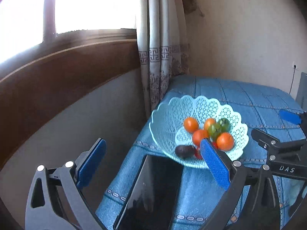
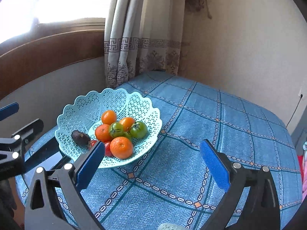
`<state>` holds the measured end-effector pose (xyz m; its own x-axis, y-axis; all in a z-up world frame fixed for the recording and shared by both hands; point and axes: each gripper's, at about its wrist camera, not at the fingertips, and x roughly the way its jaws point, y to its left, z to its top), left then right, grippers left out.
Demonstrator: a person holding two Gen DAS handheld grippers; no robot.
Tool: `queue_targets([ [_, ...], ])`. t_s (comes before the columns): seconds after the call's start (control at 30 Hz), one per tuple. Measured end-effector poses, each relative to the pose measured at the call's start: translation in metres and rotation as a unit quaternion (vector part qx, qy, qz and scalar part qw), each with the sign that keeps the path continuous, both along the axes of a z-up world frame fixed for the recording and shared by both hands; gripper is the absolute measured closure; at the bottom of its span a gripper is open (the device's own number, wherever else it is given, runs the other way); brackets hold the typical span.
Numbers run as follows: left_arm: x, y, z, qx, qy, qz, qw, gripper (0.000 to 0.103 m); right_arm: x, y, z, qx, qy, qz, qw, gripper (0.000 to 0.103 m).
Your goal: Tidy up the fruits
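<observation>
Hovering with blue pads spread apart and empty — left gripper (image 1: 153,160) and right gripper (image 2: 151,160). Ahead-left of the right claw, pale-turquoise lattice plastic basket (image 2: 134,103) holding orange tangerines (image 2: 121,147), green tomatoes (image 2: 138,129), dark avocado (image 2: 80,137) — all atop blue checked tablecloth (image 2: 211,126).

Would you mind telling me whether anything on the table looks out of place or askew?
The basket sits tilted, one edge resting on a black tablet near the table's corner. No fruit has spilled.

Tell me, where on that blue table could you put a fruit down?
The tablecloth lies bare to the right of the basket, out toward the wall. It is crowded at the basket's left, where a black tray abuts it. Inside, fruit crowds the centre; the far wall stays bare.
</observation>
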<state>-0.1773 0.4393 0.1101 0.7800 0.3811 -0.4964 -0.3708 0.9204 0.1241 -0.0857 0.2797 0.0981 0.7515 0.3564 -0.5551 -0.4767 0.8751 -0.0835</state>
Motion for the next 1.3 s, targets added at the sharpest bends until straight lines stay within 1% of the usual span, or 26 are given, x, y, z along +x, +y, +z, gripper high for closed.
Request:
queue_targets([
  [0.17,0.000,0.000,-0.005,-0.005,0.003,0.001,1.0000,0.003,-0.005,0.007,-0.004,-0.016,-0.007,0.000,1.000,0.005],
  [0.4,0.007,-0.003,-0.015,-0.005,0.016,-0.002,0.9999,0.003,-0.004,0.008,-0.009,-0.022,-0.001,0.004,1.000,0.005],
  [0.6,0.009,-0.007,-0.020,0.004,0.024,-0.007,0.9997,0.003,-0.005,0.009,-0.013,-0.027,-0.001,0.008,1.000,0.005],
  [1.3,0.011,0.002,-0.024,-0.002,0.028,-0.004,0.9996,0.003,-0.006,0.010,-0.017,-0.033,0.003,0.014,0.999,0.005],
])
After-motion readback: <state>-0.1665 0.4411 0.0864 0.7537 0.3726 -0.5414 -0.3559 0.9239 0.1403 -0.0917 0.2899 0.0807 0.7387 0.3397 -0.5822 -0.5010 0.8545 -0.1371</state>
